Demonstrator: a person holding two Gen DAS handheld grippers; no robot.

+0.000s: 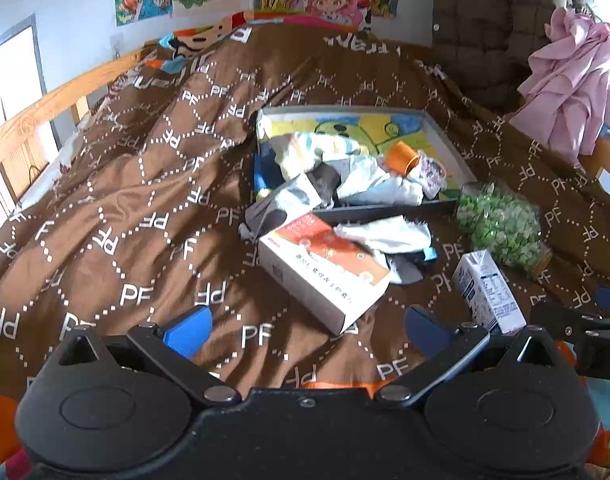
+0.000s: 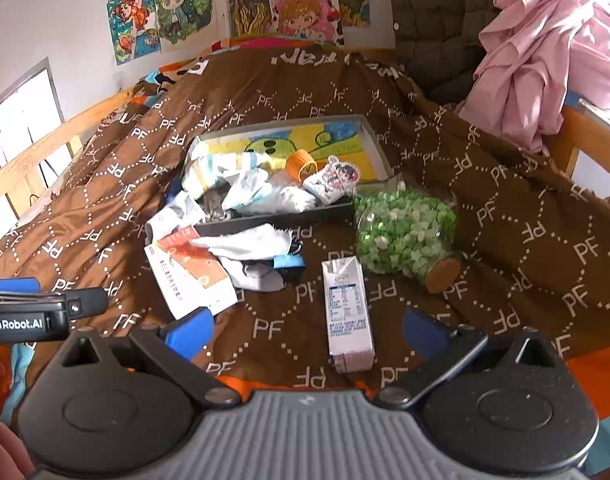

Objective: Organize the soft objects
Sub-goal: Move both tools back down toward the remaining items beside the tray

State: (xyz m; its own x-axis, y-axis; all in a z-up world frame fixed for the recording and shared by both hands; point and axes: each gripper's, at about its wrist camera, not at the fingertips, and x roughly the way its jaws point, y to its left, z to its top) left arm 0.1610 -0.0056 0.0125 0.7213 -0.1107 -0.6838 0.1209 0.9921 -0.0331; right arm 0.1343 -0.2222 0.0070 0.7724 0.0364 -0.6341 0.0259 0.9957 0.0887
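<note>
Now, your claws: left gripper (image 1: 307, 330) and right gripper (image 2: 307, 330) both gape wide, holding nothing.
Ahead of left: box (image 1: 323, 270), socks (image 1: 389, 236) draped over it.
Between right's fingers: carton (image 2: 349, 312).
Beyond: tray (image 2: 273, 218), jar (image 2: 405, 234).

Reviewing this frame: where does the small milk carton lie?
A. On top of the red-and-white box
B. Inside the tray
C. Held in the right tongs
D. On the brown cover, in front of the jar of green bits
D: the carton lies flat on the brown cover, nearer the camera than the jar, outside the tray and between the open right tongs untouched.
</note>
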